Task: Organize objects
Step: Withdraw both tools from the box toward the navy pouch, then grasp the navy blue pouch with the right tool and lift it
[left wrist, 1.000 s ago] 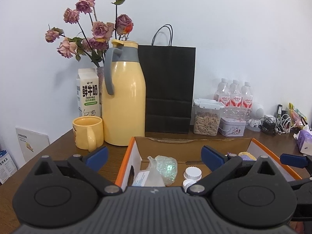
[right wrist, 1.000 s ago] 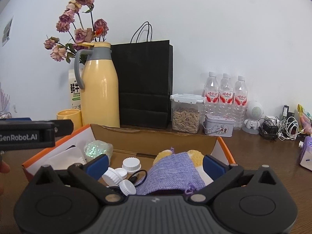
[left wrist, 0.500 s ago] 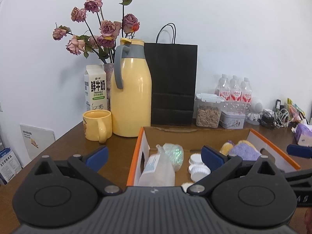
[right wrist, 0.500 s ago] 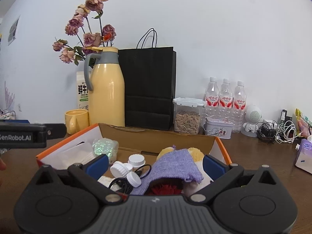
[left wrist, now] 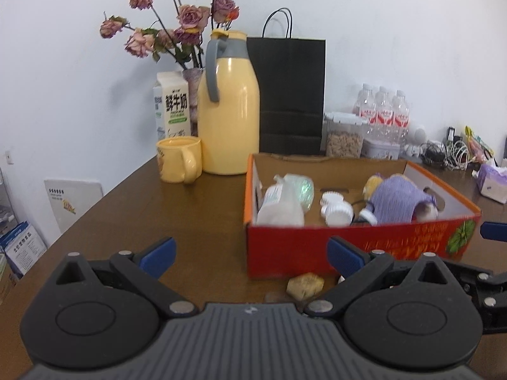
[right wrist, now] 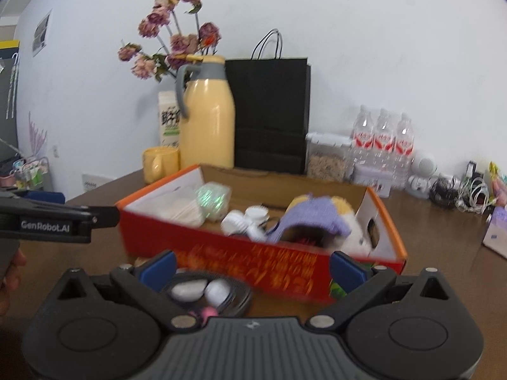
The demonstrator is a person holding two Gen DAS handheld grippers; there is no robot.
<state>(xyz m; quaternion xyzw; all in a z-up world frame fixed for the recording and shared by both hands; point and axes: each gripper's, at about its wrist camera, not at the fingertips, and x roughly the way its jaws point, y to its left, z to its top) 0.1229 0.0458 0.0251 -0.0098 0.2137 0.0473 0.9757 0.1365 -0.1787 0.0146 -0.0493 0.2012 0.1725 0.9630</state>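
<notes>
The left gripper (left wrist: pixel 250 255) was spread wide with nothing between its blue-tipped fingers (left wrist: pixel 157 253), held above the brown table (left wrist: pixel 177 209). The right gripper (right wrist: pixel 252 266) was likewise spread wide and empty.

A red cardboard box (left wrist: pixel 358 250) stood on the table, ahead and to the right of the left gripper. It contained a clear plastic bottle (left wrist: pixel 279 204) against its left wall, a shiny crumpled wrapper (left wrist: pixel 302 186) behind the bottle, white caps (left wrist: pixel 336 210) in the middle, and a purple knitted cloth (left wrist: pixel 396 202) draped over a plush toy (right wrist: pixel 348 231) on the right.

A small tan block (left wrist: pixel 304 286) lay on the table just in front of the box. In the right wrist view, a dark dish (right wrist: pixel 206 294) holding pale rounded pieces sat near the box's front wall; the pieces were too blurred to identify.

Behind the box stood a yellow jug (left wrist: pixel 228 117), a yellow mug (left wrist: pixel 179 163), a milk carton (left wrist: pixel 172 106), a black paper bag (left wrist: pixel 290 95) and water bottles (left wrist: pixel 383 114).
</notes>
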